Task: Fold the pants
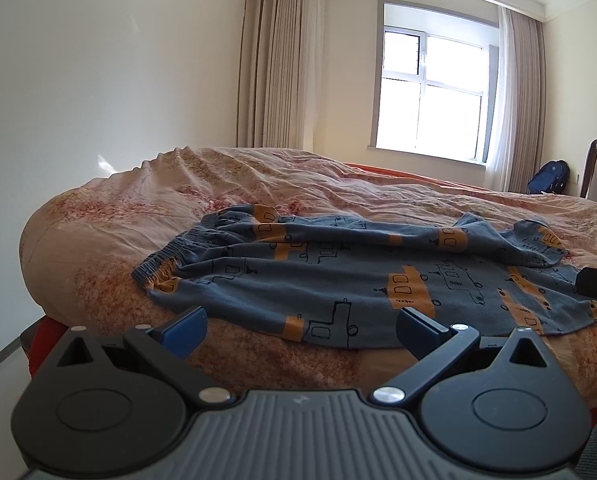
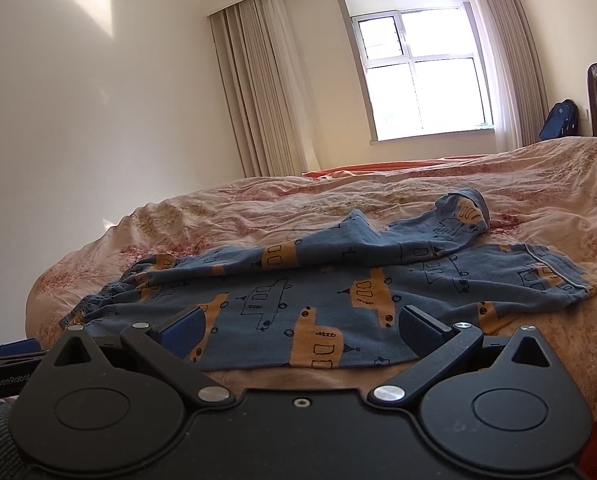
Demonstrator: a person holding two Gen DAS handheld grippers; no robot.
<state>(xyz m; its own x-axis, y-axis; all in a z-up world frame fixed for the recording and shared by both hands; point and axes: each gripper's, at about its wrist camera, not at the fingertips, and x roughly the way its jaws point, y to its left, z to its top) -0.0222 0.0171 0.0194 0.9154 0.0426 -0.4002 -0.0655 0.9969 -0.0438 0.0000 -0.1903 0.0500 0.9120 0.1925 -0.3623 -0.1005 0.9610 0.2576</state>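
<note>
We hold both tongs wide and empty: the left gripper and right gripper sit just short of the pants on the bed. We should grip the near edge evenly. The pants lie crosswise, waistband leftward, cuffs rightward.

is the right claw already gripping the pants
No, the right claw is open, its fingers spread apart in front of the pants lying on the bed.
</note>
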